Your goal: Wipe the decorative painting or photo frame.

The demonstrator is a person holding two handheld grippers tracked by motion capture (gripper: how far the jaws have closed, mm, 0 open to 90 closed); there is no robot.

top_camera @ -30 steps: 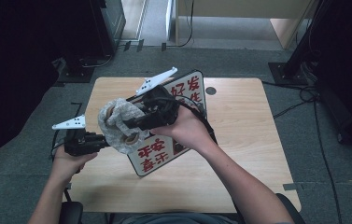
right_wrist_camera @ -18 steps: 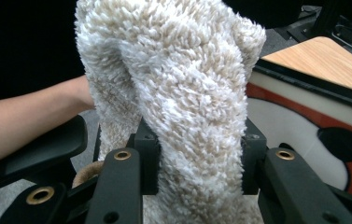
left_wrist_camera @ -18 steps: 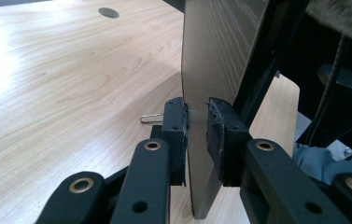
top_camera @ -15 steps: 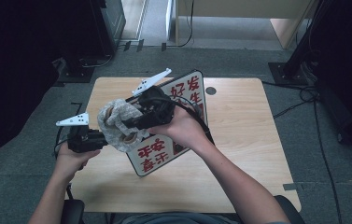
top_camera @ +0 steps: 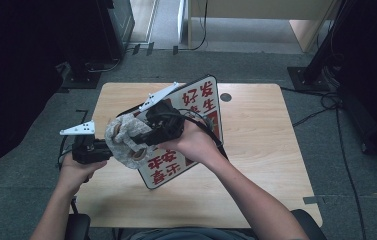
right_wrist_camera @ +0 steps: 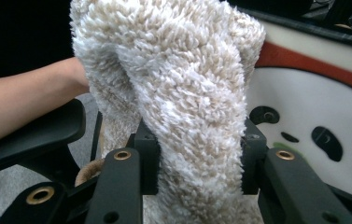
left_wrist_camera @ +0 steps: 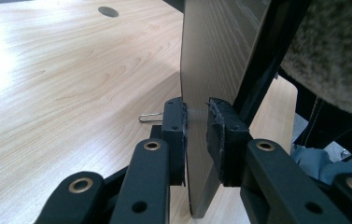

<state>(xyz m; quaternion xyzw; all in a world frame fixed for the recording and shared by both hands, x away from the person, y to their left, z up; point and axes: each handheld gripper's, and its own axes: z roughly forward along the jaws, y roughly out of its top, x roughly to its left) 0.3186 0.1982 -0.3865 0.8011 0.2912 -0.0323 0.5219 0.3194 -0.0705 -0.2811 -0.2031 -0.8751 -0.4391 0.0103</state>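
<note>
High view first: the fluffy cloth (top_camera: pixel 122 140) now sits a bit lower and more toward the person than it did a second ago, and the right gripper (top_camera: pixel 148 134) has slid that way with it, so the wipe seems to be moving down the left side of the sign board (top_camera: pixel 203 107). The board has stayed tilted over the table (top_camera: pixel 261 150), with its red writing facing up. That looks like cleaning work in the middle, not at the end, because much of the board's face is not under the cloth yet. The right gripper view shows the two black jaws squeezed onto a thick bunch of the cloth (right_wrist_camera: pixel 183 93), with the board's white and red face (right_wrist_camera: pixel 313 107) close behind it. The left gripper (left_wrist_camera: pixel 194 135) has its pads on both sides of the board's thin edge (left_wrist_camera: pixel 220 56), holding it up off the wood. The left pad touches; the right pad looks just beside the edge. The board's low corner hangs near the table top, so a hard push could bump it down. There is lots of open wood on the right of the table and toward the person. The left table edge is near the left hand (top_camera: pixel 76 170), so there is little room that way.
</note>
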